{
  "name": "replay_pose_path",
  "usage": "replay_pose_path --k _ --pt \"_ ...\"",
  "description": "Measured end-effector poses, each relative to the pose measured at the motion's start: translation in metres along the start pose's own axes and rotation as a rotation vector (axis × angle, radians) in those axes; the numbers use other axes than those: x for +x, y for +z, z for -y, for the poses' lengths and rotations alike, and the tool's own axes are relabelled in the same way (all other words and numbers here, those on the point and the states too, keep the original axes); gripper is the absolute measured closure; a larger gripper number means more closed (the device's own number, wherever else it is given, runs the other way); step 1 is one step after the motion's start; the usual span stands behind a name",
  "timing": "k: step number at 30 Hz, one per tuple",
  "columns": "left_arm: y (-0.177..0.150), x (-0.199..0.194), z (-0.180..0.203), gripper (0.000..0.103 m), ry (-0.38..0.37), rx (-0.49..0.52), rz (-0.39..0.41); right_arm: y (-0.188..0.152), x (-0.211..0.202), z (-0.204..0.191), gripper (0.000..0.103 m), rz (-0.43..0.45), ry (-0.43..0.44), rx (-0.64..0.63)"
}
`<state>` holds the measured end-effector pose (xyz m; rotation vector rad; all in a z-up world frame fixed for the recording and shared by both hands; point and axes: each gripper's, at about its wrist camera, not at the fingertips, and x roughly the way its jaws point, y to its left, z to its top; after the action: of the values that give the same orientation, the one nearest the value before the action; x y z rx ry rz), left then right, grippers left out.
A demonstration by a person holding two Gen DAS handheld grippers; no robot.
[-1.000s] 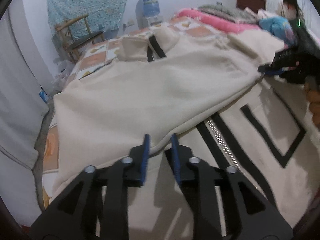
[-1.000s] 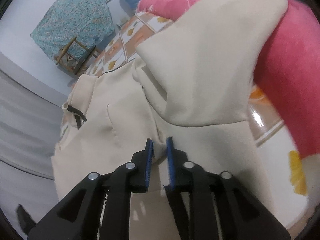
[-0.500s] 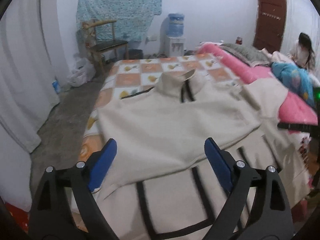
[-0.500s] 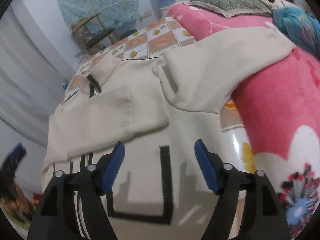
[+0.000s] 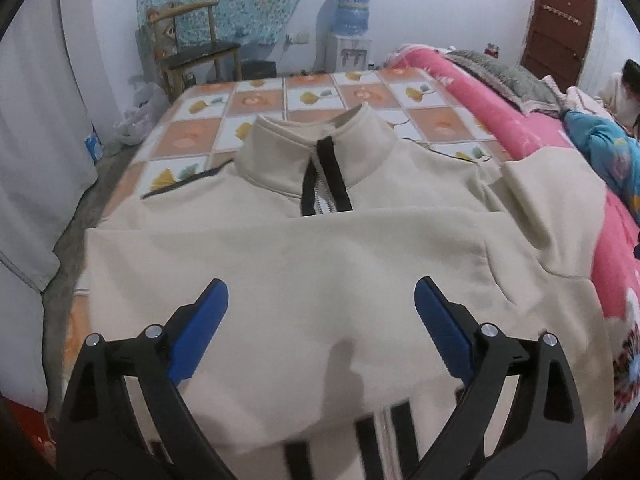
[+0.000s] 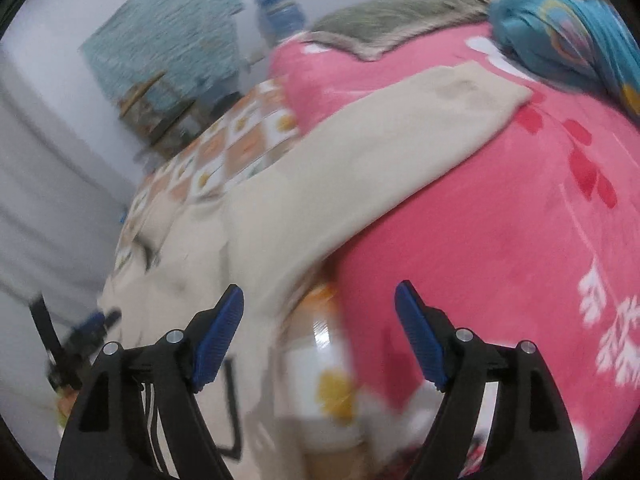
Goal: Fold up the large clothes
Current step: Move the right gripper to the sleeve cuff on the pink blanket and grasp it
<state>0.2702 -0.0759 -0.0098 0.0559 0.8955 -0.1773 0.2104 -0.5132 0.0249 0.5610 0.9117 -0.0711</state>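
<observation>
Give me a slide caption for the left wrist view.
Open left gripper above a cream zip-neck jacket, one sleeve folded across its front, on a checked bedspread.

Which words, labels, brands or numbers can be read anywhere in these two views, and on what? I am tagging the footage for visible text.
No readable text in either view.
Water bottle on the dispenser: any label is too small to read.
Blue packet on the floor by the curtain: print too blurred.
Cream jacket: only black stripes and a zip, no lettering.
Pink blanket: flower and leaf patterns only.
Right wrist view: motion-blurred throughout.
</observation>
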Motion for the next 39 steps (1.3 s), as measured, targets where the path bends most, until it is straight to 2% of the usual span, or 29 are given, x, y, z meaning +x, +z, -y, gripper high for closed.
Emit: replay_pose_path --k 4,8,11,14,16,20,27,32,39 --pt "0.004 0.028 0.005 0.012 0.007 -0.016 -0.038 0.047 0.022 0.057 0.027 0.007 -0.051 0.127" --pt "0.001 0.048 0.008 0.012 -0.004 -0.031 -0.087 0.078 0.042 0.105 0.027 0.018 -0.106 0.256" --pt "-0.005 0.059 0.008 0.012 -0.009 -0.031 -0.119 0.095 0.052 0.132 0.029 0.045 -0.088 0.352" --pt "-0.011 0.06 0.016 0.012 0.03 0.027 -0.093 0.111 0.058 0.154 0.031 0.086 -0.086 0.416" --pt "-0.013 0.058 0.015 0.011 0.028 0.025 -0.08 0.12 0.061 0.166 0.033 0.112 -0.083 0.458" --pt "-0.014 0.058 0.015 0.009 0.029 0.026 -0.068 0.131 0.069 0.178 0.039 0.139 -0.066 0.518" --pt "-0.015 0.057 0.015 0.008 0.032 0.026 -0.058 0.147 0.076 0.191 0.054 0.163 -0.095 0.553" --pt "-0.015 0.057 0.014 0.008 0.032 0.026 -0.057 0.155 0.079 0.198 0.059 0.16 -0.109 0.58" --pt "-0.014 0.058 0.015 0.008 0.037 0.025 -0.051 0.163 0.081 0.197 0.066 0.156 -0.167 0.555"
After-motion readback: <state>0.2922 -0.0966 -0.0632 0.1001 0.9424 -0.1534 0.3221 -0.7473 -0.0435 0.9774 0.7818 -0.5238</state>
